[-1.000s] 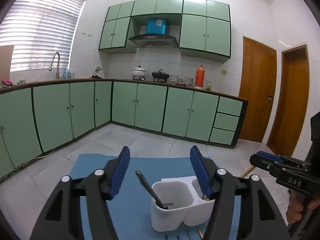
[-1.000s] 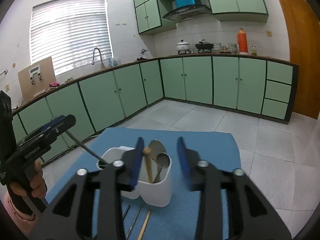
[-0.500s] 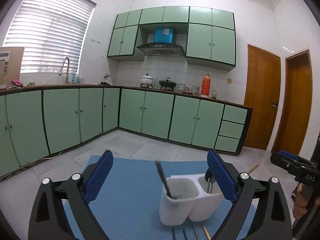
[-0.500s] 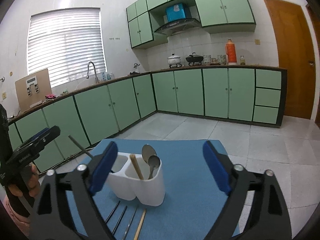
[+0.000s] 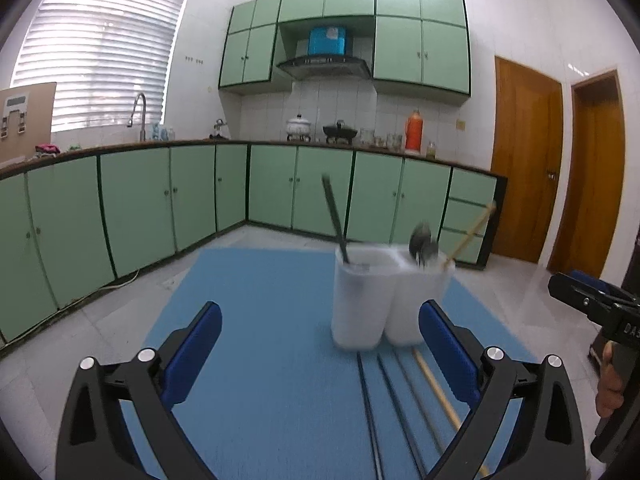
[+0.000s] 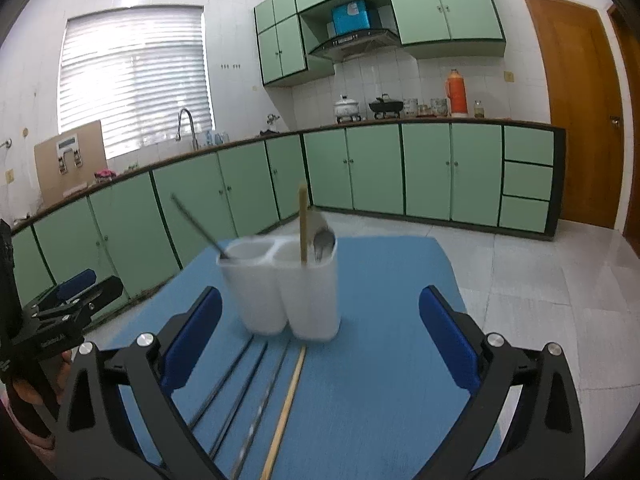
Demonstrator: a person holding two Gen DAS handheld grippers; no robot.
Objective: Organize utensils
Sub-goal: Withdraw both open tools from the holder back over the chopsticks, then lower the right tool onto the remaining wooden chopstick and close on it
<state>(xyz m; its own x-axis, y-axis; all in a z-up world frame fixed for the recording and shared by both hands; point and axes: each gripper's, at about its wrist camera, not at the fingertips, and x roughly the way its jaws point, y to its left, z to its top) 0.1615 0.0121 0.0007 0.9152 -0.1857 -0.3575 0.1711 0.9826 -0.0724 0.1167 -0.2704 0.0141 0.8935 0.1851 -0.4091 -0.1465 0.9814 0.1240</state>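
Note:
A white two-compartment utensil holder [image 5: 376,296] [image 6: 284,288] stands on a blue mat [image 5: 264,340] [image 6: 380,360]. One compartment holds a dark utensil [image 5: 335,220] [image 6: 198,226]. The other holds spoons [image 5: 422,240] [image 6: 322,238] and a wooden chopstick [image 5: 470,232] [image 6: 303,224]. Three dark sticks [image 5: 384,400] [image 6: 240,380] and a wooden chopstick [image 5: 440,396] [image 6: 286,408] lie on the mat in front of the holder. My left gripper [image 5: 320,356] is open and empty, short of the holder. My right gripper [image 6: 320,344] is open and empty, also short of it.
Green cabinets [image 5: 160,208] line the walls around a tiled floor [image 6: 540,280]. The counter carries pots and an orange thermos [image 6: 456,94]. Wooden doors [image 5: 524,160] stand at the right. Each gripper shows at the edge of the other's view.
Both grippers opened wide, let go of the utensils now standing in the holder, and drew back and down, so the sticks on the mat came into view.

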